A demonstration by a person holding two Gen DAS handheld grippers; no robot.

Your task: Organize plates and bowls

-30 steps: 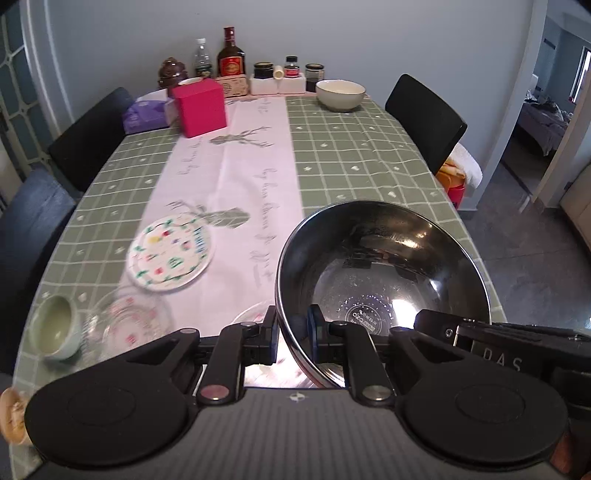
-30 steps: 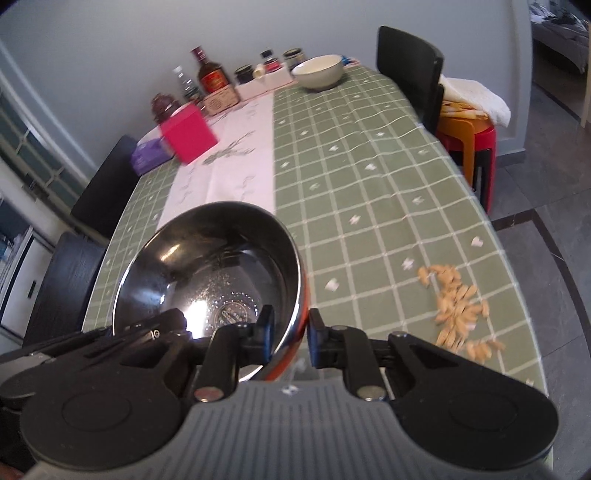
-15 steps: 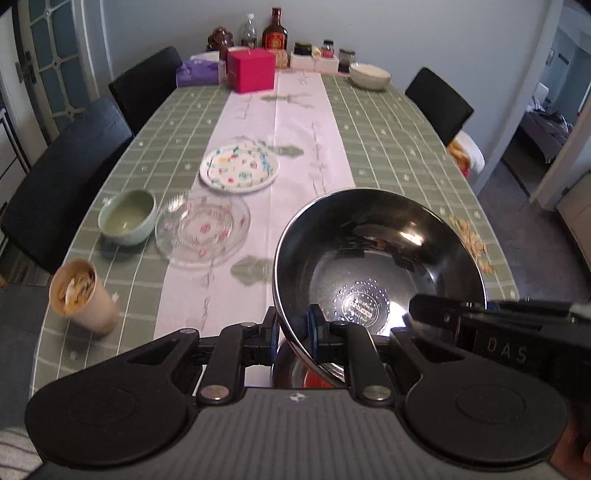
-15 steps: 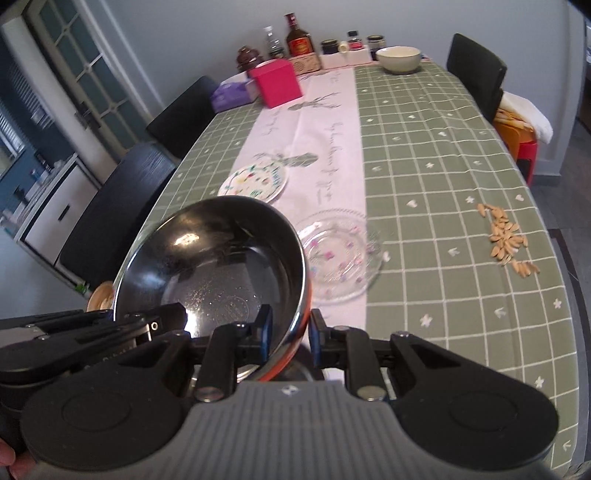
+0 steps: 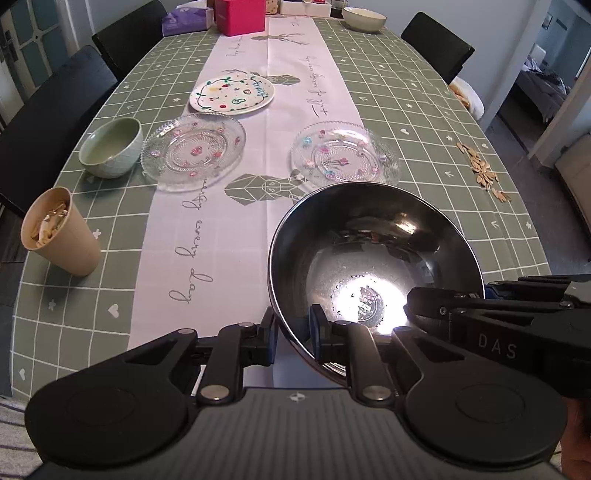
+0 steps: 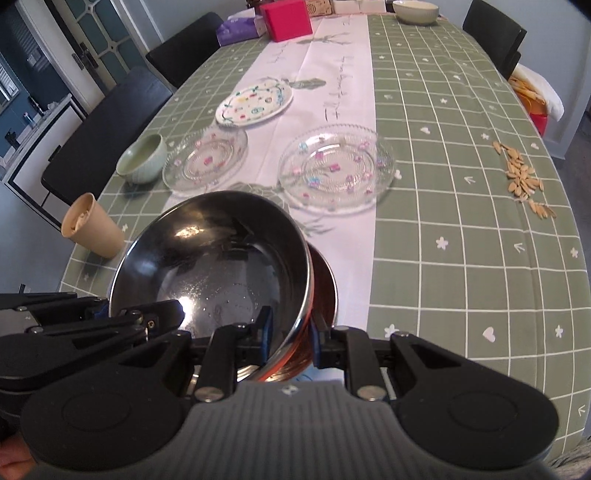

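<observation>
Both grippers hold one steel bowl [image 5: 369,251] [image 6: 207,266] by its rim, tilted, low over the near end of the table. My left gripper [image 5: 293,328] is shut on the near left rim; my right gripper [image 6: 291,330] is shut on the near right rim. A second bowl [image 6: 327,284] with a reddish wall shows just beneath it. Further up the table lie two glass plates [image 5: 194,151] [image 5: 343,153], a painted plate [image 5: 232,94], a green bowl [image 5: 110,146] and, at the far end, a white bowl [image 5: 364,18].
A paper cup [image 5: 61,232] with scraps stands at the near left. Seeds [image 5: 480,170] lie scattered by the right edge. A pink box [image 5: 240,14] and jars stand at the far end. Dark chairs [image 6: 107,122] line the left side.
Both grippers carried the steel bowl back toward the near end of the table and lower. The plates, green bowl and cup now lie ahead, and the second bowl shows beneath.
</observation>
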